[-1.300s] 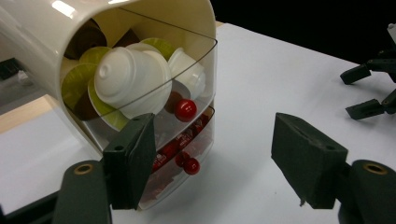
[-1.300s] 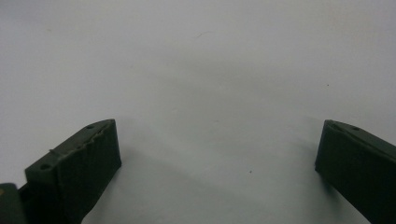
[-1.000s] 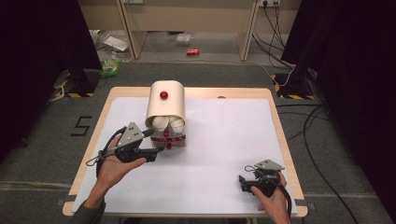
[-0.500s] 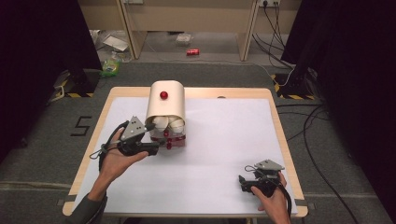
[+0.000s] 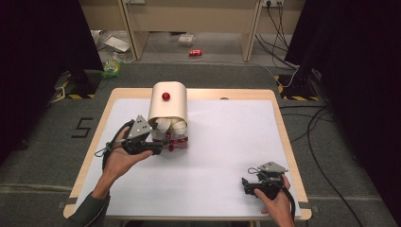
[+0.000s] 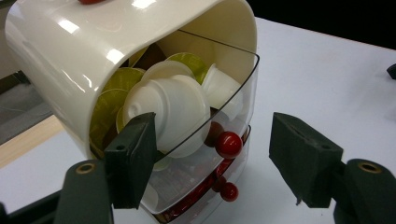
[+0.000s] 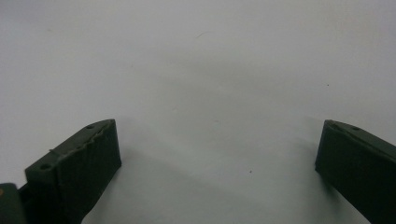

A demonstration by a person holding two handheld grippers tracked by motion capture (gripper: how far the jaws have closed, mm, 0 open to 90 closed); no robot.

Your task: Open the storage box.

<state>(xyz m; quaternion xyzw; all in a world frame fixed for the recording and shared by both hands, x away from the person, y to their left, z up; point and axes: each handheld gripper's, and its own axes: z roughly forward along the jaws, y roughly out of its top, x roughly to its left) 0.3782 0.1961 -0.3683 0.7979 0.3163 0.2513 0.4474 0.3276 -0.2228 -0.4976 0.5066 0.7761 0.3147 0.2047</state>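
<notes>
High view shows the tabletop (image 5: 222, 142), a wood-edged board under a white sheet, with a cream capsule dispenser (image 5: 168, 106) standing near its far left part. The dispenser has a rounded cream hood with a red knob on top, and two clear drawers (image 6: 233, 88) stacked under it, both slid partly out toward the person; the upper drawer is heaped with white capsules (image 6: 170, 105) and yellow-green ones (image 6: 105, 107). Each drawer front carries a small red ball knob (image 6: 229, 144), one above the other. The left gripper (image 5: 163, 147) comes in from the dispenser's near left side, level with the drawers. In the left gripper view its jaws stand about half open on either side of the drawer front and have just been opening; one jaw lies in front of the clear drawer wall, whether touching it I cannot tell, the other is off to the side over bare sheet, and nothing is clamped. The right gripper (image 5: 247, 185) rests well apart at the near right corner, its jaws spread wide over bare white sheet, holding nothing.
</notes>
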